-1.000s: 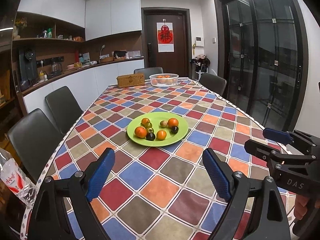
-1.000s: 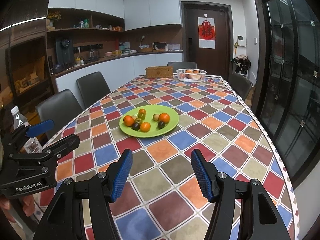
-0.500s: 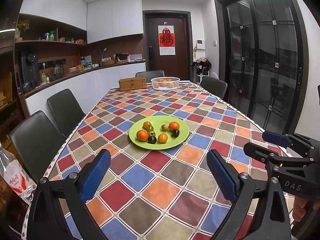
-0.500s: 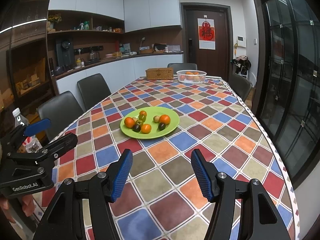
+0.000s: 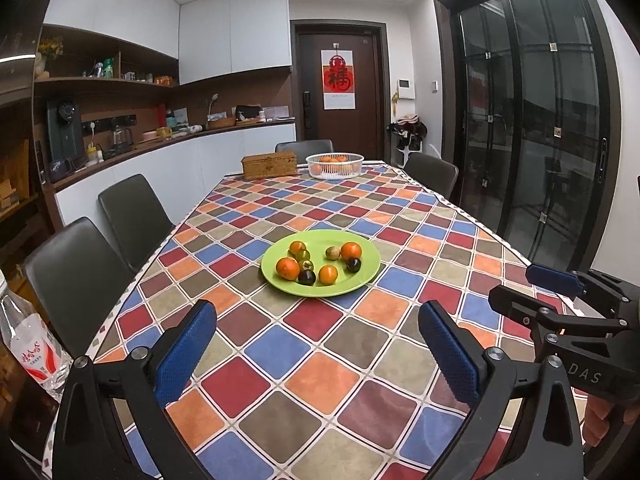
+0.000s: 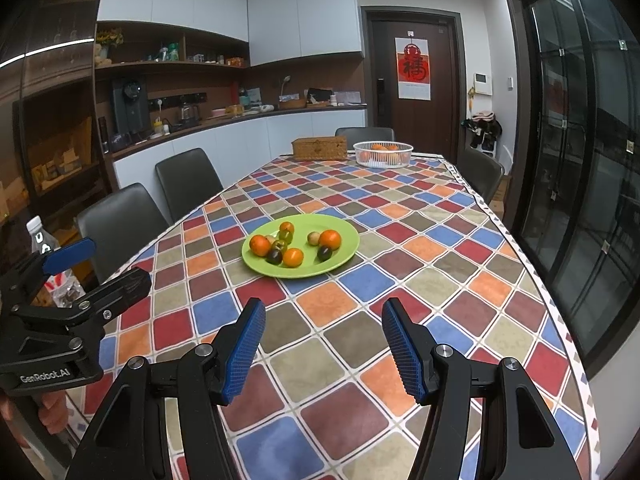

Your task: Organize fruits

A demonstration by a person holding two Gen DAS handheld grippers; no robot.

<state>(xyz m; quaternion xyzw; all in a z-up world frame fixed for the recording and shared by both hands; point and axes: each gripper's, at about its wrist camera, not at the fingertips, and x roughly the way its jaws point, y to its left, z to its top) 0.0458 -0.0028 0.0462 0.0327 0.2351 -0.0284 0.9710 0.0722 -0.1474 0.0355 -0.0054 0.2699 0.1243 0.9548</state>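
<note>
A green plate (image 5: 362, 280) sits mid-table on the checkered cloth; it also shows in the right wrist view (image 6: 344, 254). It holds several small fruits: orange ones (image 5: 287, 268), dark ones (image 5: 307, 277) and greenish ones (image 5: 332, 253). My left gripper (image 5: 318, 354) is open and empty, hovering above the near table, short of the plate. My right gripper (image 6: 323, 350) is open and empty, also short of the plate. Each gripper shows at the edge of the other's view.
A white wire basket (image 5: 335, 166) with oranges and a wicker box (image 5: 269, 165) stand at the table's far end. Dark chairs (image 5: 134, 216) line the left side and far end. A water bottle (image 5: 30, 350) stands at the near left. Glass doors are on the right.
Both grippers have drawn back and tilted slightly, so the plate sits a little farther off in each view. Both stay open and empty.
</note>
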